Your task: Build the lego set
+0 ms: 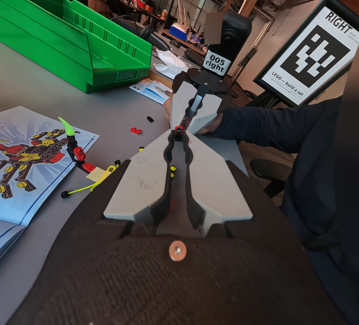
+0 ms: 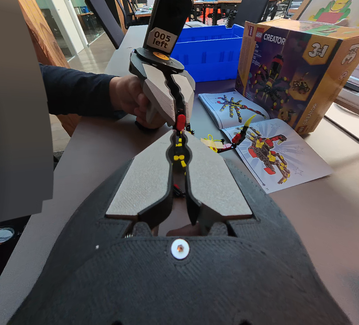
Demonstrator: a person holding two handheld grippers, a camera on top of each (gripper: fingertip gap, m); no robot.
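Meeting tip to tip above the table, the left gripper (image 1: 177,134) and right gripper (image 2: 179,134) are both nearly closed, pinching one small red-and-black brick assembly (image 2: 180,121) between them. It looks light, rigid and slick, likely to pop apart if twisted, so grip the flat brick sides. Left of the left gripper, the tail section (image 1: 74,146) lies on the instruction booklet (image 1: 29,170).
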